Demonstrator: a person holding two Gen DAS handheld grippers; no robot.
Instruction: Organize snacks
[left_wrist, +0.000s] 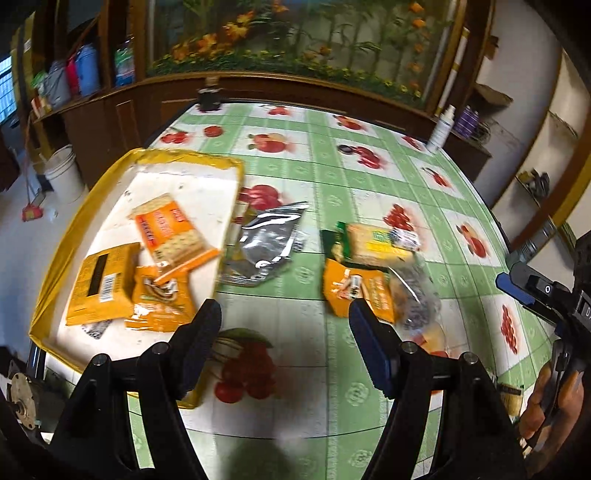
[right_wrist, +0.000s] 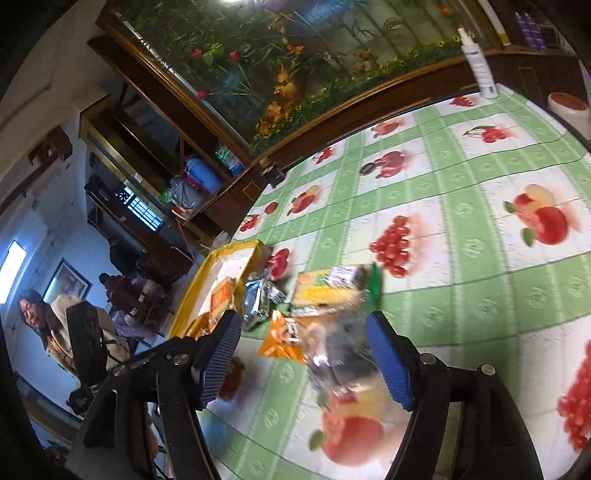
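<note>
snacks are partly sorted: the yellow-rimmed tray (left_wrist: 55, 258) at the worktop's (left_wrist: 369, 177) left edge already holds an orange cracker pack (left_wrist: 168, 230), a yellow box (left_wrist: 101, 282) and an orange pouch (left_wrist: 160, 299). left on the fruit-print cloth, by my reading, are a silver foil bag (left_wrist: 264, 245) just beside the tray, a yellow-green biscuit pack (left_wrist: 373, 243), another orange pouch (left_wrist: 356, 291) and a clear wrapped snack (left_wrist: 417, 299), the last three touching in a loose pile. left gripper (left_wrist: 284, 325) hovers wide and empty near them; right gripper (right_wrist: 301, 339) is also spread wide, empty, with the clear wrapped snack lying between its fingers, not yet pinched
</note>
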